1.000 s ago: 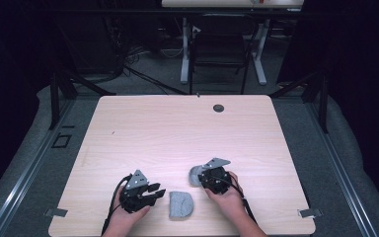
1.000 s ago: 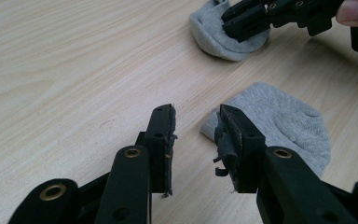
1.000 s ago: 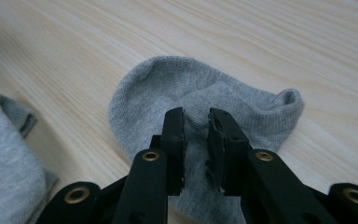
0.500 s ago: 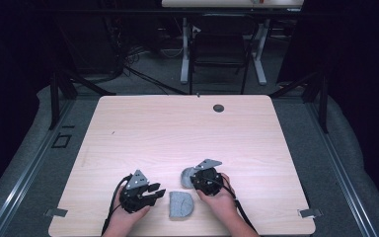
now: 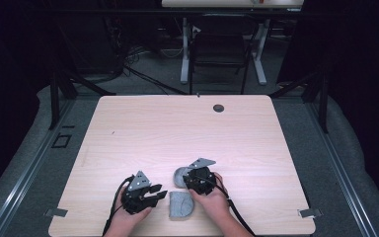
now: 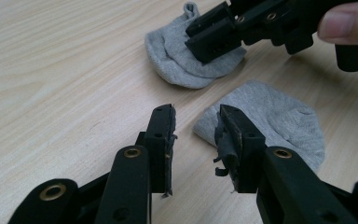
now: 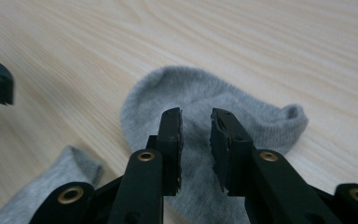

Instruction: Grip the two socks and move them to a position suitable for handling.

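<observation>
Right gripper [image 5: 193, 181] has shifted left across the bench [image 5: 187, 128], now over the far grey sock [image 7: 200, 107], fingers parted, gripping nothing. Left gripper [image 5: 154, 193] released, beside the near sock [image 5: 180, 205].

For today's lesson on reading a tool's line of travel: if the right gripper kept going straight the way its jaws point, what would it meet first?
Most likely the grey sock lying flat on the table: the right gripper, jaws parted, points right at it.
</observation>
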Action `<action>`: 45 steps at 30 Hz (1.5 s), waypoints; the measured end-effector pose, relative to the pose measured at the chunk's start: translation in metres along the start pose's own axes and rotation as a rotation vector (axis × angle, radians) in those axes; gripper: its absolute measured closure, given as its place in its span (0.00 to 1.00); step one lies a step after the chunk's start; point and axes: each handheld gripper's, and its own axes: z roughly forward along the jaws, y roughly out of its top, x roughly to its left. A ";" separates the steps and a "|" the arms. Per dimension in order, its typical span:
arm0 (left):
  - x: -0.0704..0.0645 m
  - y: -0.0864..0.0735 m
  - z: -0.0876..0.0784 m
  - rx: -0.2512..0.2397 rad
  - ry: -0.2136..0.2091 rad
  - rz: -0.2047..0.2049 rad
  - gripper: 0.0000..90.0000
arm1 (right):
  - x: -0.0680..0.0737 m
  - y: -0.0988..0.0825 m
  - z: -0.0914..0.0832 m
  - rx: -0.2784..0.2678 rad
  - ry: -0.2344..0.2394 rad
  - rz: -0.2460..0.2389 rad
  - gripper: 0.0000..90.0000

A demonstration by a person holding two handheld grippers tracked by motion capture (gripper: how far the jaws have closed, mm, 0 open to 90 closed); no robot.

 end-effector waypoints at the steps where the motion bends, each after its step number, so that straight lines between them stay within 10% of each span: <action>1: 0.000 0.000 0.000 0.000 0.000 0.008 0.74 | 0.001 0.001 -0.003 -0.020 0.000 -0.005 0.81; 26: -0.047 0.010 0.027 0.027 -0.104 0.070 0.73 | -0.019 -0.029 -0.092 -0.100 0.021 -0.004 0.80; 45: -0.056 0.003 0.048 0.083 -0.127 0.110 0.81 | -0.041 -0.048 -0.094 -0.089 -0.004 0.067 0.79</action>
